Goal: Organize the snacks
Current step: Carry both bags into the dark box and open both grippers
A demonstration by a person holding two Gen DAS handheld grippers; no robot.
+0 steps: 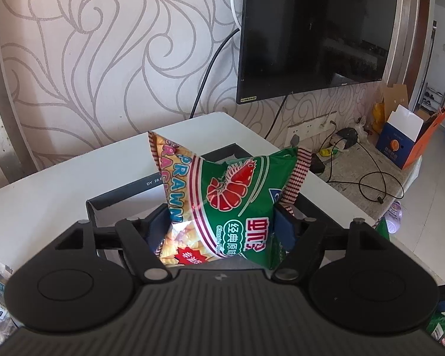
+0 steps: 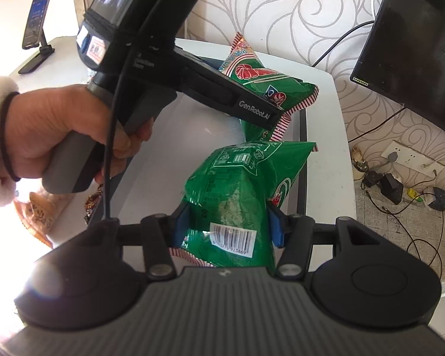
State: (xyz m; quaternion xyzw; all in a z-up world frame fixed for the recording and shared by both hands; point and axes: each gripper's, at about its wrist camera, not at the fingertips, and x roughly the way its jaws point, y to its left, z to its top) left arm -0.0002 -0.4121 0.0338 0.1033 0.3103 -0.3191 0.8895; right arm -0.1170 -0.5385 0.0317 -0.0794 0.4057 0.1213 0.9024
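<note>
Left gripper [image 1: 222, 222] grasps prawn cracker bag [image 1: 234, 195], blue pads pressing both sides, bag above black tray [image 1: 124, 191] on white table [image 1: 44, 207]. Right gripper [image 2: 227, 222] clamps second green bag [image 2: 237, 195], barcode up, over tray. First bag at 12 o'clock from second. Left hand [image 2: 59, 130] grips handle.

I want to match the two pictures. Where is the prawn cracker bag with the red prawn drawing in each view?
Left wrist view: prawn cracker bag in the centre, between the left tool's fingers, above the black tray.
Right wrist view: upper centre, past the left tool.
Shared landmark: the black television on the wall.
</note>
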